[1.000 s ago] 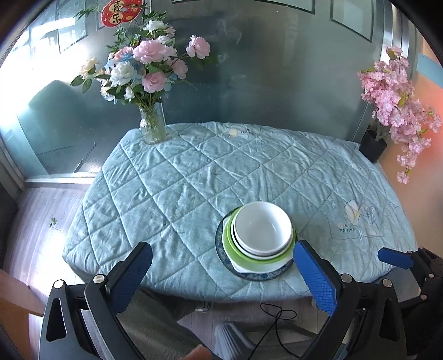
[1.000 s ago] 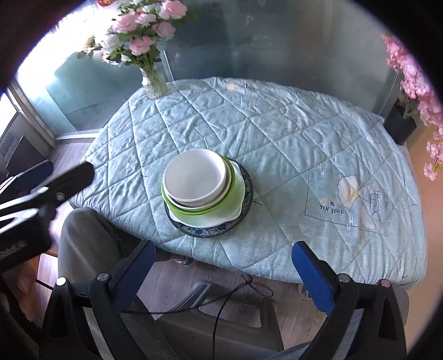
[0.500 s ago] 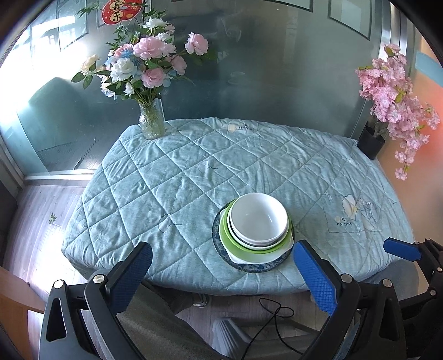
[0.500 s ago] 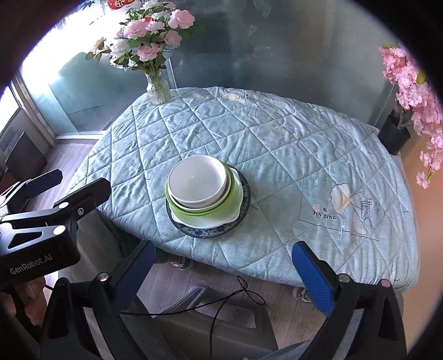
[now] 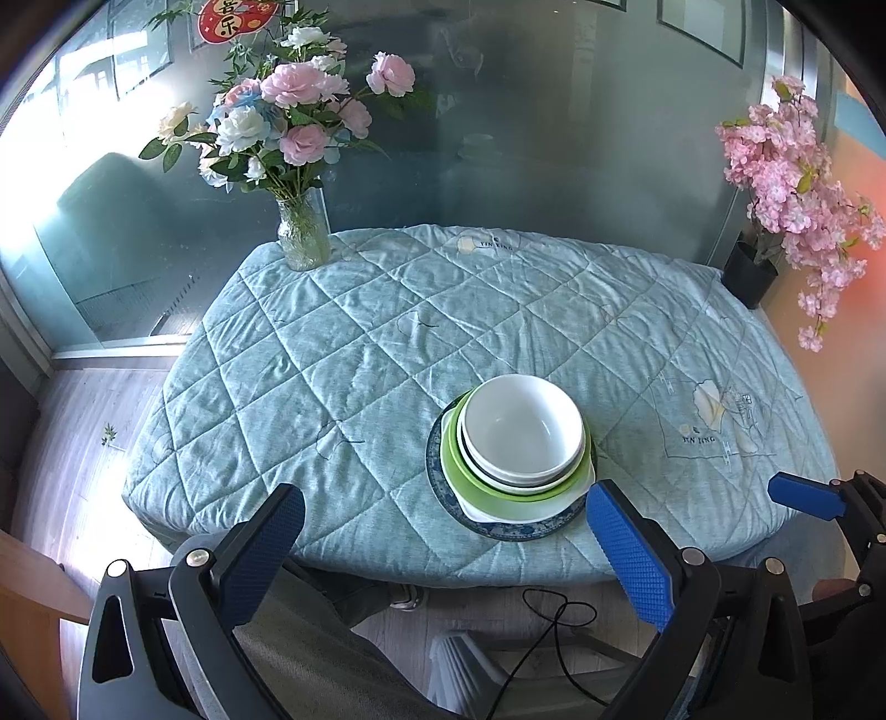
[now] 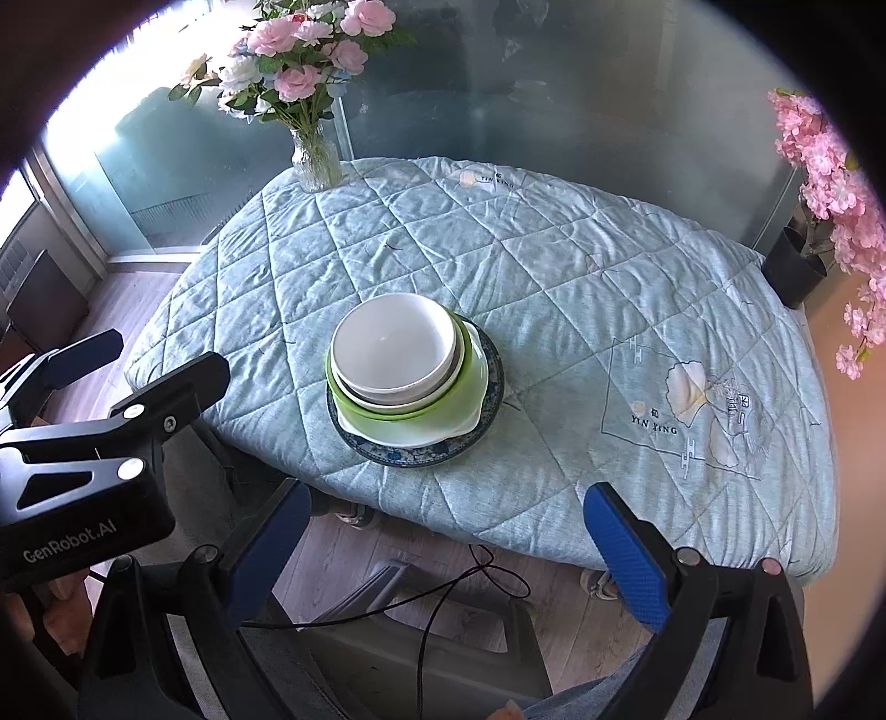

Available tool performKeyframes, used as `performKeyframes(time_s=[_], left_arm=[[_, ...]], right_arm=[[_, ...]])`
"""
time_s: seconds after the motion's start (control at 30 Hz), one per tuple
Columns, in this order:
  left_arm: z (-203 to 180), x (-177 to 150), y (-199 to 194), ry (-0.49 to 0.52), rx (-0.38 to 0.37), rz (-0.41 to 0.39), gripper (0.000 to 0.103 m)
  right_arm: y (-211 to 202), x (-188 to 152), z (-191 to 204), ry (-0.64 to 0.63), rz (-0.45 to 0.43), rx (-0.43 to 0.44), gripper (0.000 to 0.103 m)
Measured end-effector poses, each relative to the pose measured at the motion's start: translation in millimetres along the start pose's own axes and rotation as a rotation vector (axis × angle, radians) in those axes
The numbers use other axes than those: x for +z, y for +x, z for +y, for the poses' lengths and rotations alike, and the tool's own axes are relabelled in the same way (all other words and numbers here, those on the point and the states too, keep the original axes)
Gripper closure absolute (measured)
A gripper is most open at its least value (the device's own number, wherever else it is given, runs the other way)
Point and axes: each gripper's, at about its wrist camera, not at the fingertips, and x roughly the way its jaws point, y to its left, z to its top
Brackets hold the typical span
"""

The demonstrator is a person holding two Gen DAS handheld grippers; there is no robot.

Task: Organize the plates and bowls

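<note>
White bowl (image 5: 523,423) tops a nested stack near the surface's (image 5: 360,343) front edge.

Both tongs, left (image 5: 443,545) and right (image 6: 443,545), hang spread and empty, short of the stack. Lifting it whole could slide the bowls off the blue-rimmed plate (image 6: 476,432). Only the right view shows the left tool's branded body; only the left shows the red wall ornament (image 5: 232,19).

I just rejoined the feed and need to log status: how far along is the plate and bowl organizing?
Done, by the look of it: the white bowls sit nested on the green dish, the white plate and the blue patterned plate, one stack on the quilted teal tablecloth. In hand: nothing; left gripper and right gripper are open, short of the table. Left: no loose dishes visible.
</note>
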Motion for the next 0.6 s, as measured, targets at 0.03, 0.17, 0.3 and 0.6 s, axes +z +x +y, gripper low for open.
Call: performKeyframes(time_s=[0.03,0.17,0.3,0.6], left_arm=[[0,0,1,-0.001,0.000,0.002,0.001],[0,0,6,0.008,0.024,-0.006,0.001],[2,1,11,0.017,0.033,-0.008,0.001],[9,2,27,0.006,0.033,0.015,0.001]], right_arm=[[0,0,0,-0.008,-0.004,0.000,0.004],[2,1,3,-0.021,-0.015,0.001,0.004],[9,2,3,-0.015,-0.003,-0.020,0.004],[24,4,9,0.007,0.047,0.095,0.004]])
